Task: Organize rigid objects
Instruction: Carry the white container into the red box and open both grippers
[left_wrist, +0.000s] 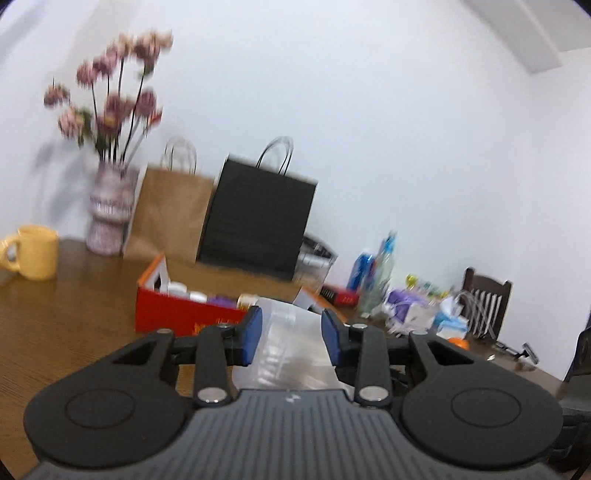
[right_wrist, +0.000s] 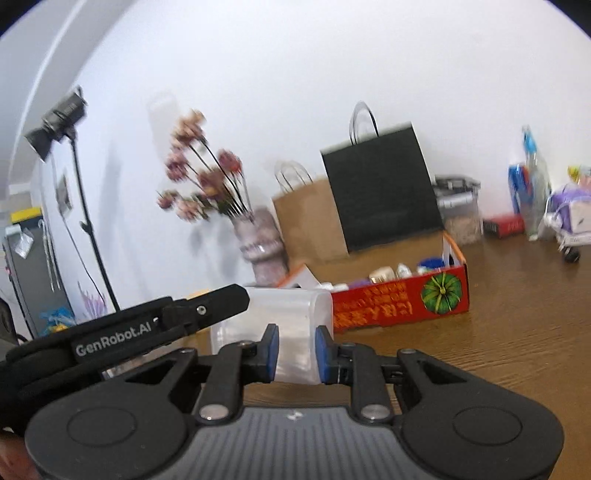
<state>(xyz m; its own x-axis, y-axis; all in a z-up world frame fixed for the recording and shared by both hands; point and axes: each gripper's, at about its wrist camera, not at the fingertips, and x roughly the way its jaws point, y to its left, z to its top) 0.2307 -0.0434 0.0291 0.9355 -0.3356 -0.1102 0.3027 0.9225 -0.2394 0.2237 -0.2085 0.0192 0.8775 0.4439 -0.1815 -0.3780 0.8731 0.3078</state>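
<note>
A clear plastic container (left_wrist: 290, 317) hangs just above the wooden table (left_wrist: 66, 317), held from two sides. My left gripper (left_wrist: 291, 338) is shut on it, blue pads pressed on its walls. In the right wrist view the same container (right_wrist: 291, 314) sits between the pads of my right gripper (right_wrist: 297, 354), which is shut on its near part. The left gripper's finger (right_wrist: 221, 301) lies along the container's top left edge. Behind it stands an open red cardboard box (left_wrist: 177, 314) (right_wrist: 399, 299) holding several small jars.
A yellow mug (left_wrist: 37, 253), a flower vase (left_wrist: 109, 210), a brown paper bag (left_wrist: 170, 210) and a black paper bag (left_wrist: 258, 218) line the table's back. Bottles and wrapped clutter (left_wrist: 376, 273) crowd the right end beside a chair (left_wrist: 487, 299). A lamp stand (right_wrist: 59, 122) rises at left.
</note>
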